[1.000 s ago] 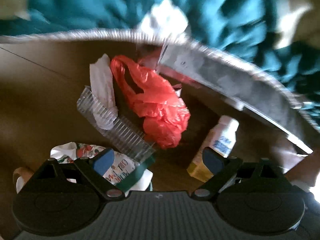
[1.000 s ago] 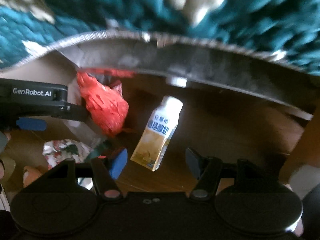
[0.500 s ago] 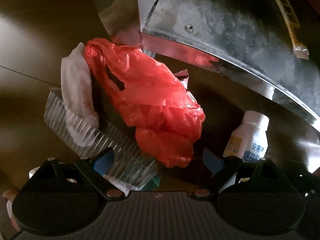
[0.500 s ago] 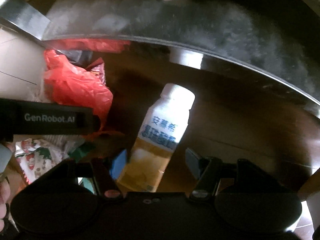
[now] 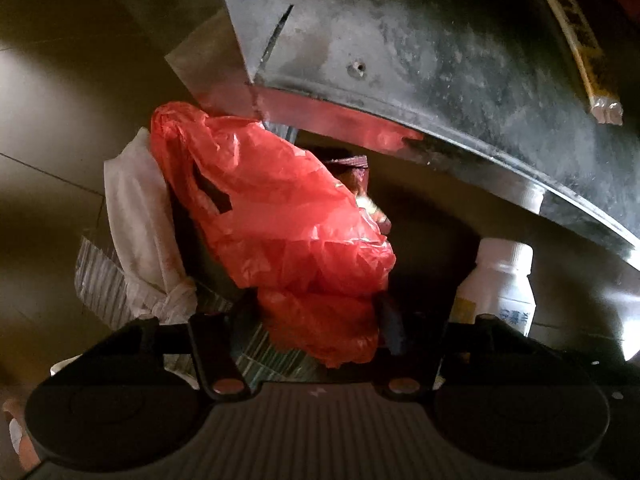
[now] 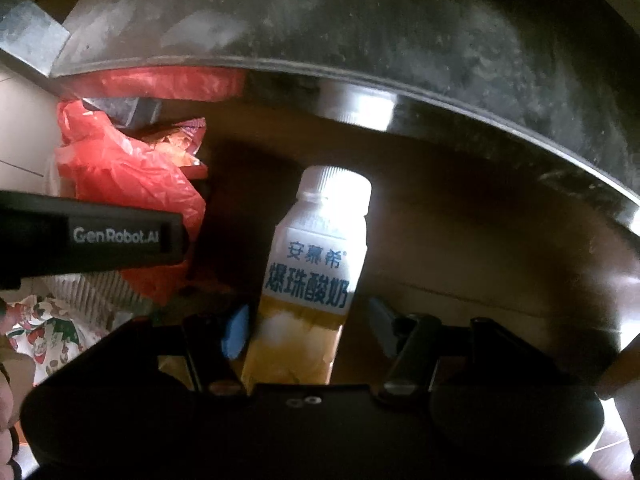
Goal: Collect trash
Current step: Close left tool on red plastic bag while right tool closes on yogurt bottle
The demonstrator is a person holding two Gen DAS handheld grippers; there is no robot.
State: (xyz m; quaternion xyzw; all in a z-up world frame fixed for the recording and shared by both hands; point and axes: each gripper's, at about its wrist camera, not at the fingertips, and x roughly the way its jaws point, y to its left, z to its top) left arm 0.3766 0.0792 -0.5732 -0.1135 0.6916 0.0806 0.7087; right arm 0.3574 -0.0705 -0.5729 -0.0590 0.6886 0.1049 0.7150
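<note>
The left gripper has its fingers clenched on the lower end of the red bag, which lies on the floor just below the metal dustpan. The right gripper has its fingers spread apart around the base of the bottle, not visibly pressing it. The bottle lies on the floor right of the red bag, cap toward the dustpan, with a white tissue and ribbed clear tray left of the bag.
</note>
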